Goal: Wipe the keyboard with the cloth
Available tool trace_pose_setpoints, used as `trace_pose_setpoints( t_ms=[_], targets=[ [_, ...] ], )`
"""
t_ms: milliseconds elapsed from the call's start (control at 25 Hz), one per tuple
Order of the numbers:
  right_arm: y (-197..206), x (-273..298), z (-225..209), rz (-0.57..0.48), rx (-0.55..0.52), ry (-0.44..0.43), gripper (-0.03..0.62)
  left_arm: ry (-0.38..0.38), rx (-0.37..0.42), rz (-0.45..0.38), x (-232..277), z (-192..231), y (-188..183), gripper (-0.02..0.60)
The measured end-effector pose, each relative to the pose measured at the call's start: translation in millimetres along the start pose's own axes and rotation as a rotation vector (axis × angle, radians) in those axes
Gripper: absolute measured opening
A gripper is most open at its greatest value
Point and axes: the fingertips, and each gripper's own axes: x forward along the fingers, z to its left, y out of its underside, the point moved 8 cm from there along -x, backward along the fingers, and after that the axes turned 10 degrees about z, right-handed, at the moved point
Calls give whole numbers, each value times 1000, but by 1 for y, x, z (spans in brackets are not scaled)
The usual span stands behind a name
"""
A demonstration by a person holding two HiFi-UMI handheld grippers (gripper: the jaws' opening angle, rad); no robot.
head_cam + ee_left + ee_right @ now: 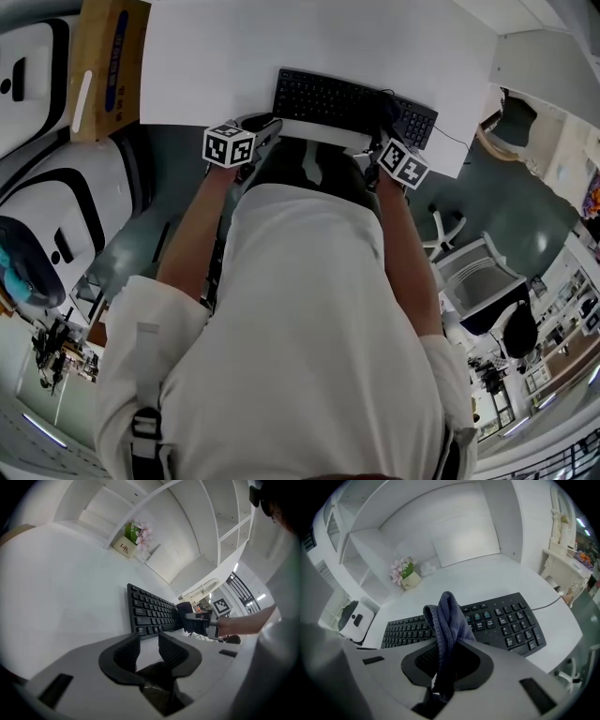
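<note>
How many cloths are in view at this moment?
1: the cloth, pinched in the right gripper over the keyboard. None shows in the left gripper or on the desk.

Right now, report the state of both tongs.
Left tongs: open, nothing between them.
Right tongs: closed, holding the cloth.

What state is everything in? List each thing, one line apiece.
keyboard: flat on the desk, keys up.
cloth: bunched, clamped upright, over the keyboard; contact unclear.
right gripper: shut on the cloth.
left gripper: jaws apart, nothing between them, near the keyboard's left end.
flower pot: upright at the back of the desk.
</note>
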Motion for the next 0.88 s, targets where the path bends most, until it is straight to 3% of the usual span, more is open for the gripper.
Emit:
trace_pose_setpoints(
  t_ms=[440, 880],
  targets=[
    [10, 28, 79, 52, -99, -142, 63, 9, -9, -27, 1, -3, -3, 126],
    [12, 51, 129, 113, -200, -280, 63, -46, -72, -100, -28, 11, 12, 124]
  ],
)
